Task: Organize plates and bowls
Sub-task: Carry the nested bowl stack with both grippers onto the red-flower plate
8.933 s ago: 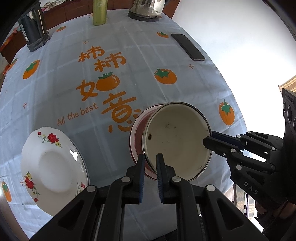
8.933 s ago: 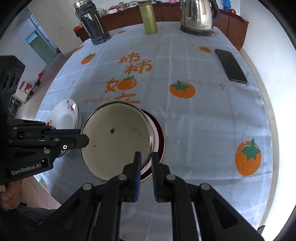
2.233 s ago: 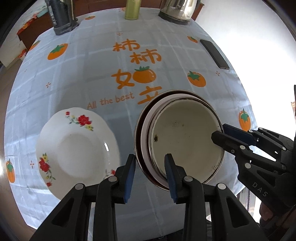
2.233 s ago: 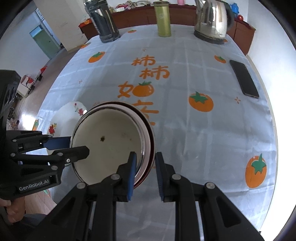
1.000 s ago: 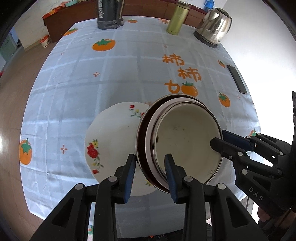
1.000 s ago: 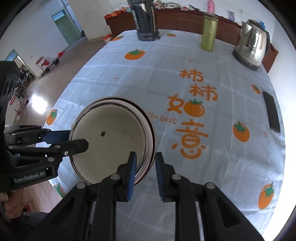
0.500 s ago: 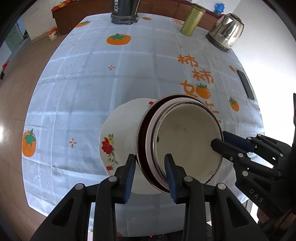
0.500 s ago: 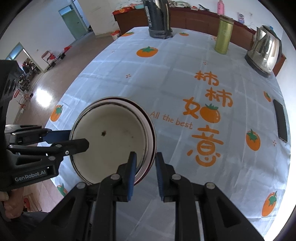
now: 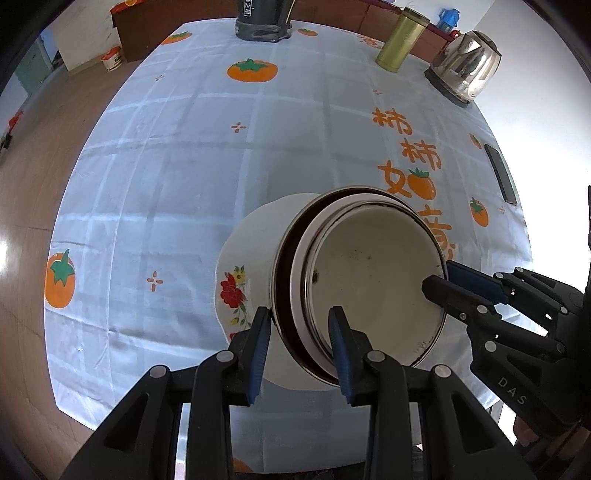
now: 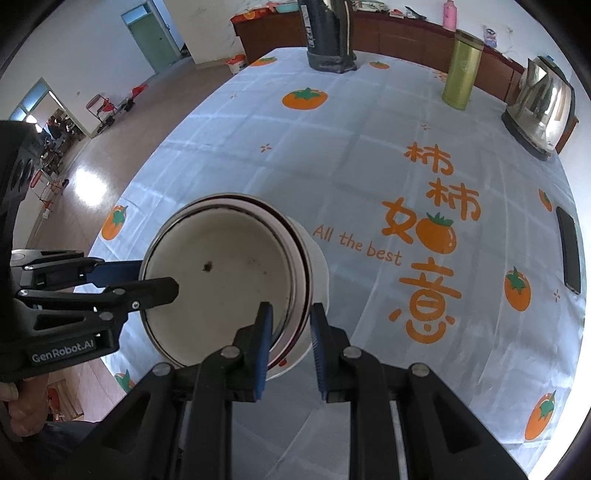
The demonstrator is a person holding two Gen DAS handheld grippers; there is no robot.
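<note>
Two nested enamel bowls, a cream inner bowl [image 9: 373,284] inside a dark red outer bowl [image 9: 282,277], hang above a white floral plate [image 9: 247,273]. My left gripper [image 9: 299,326] is shut on the rims of the nested bowls on their near-left side. My right gripper [image 10: 290,319] is shut on the rims on the opposite side; it also shows in the left wrist view [image 9: 443,280]. In the right wrist view the bowls [image 10: 221,280] cover most of the plate [image 10: 317,273], and the left gripper [image 10: 147,277] shows at left.
The table wears a pale blue cloth with orange persimmons [image 9: 251,70]. At the far edge stand a dark thermos [image 10: 328,33], a gold-green canister [image 10: 461,74] and a steel kettle [image 10: 543,107]. A black phone [image 10: 570,251] lies at the right. The near table edge is just behind the plate.
Both grippers carried the nested bowls leftward, from beside the floral plate to over it. The bowls now cover the plate's right half. The grip on the rims is unchanged.
</note>
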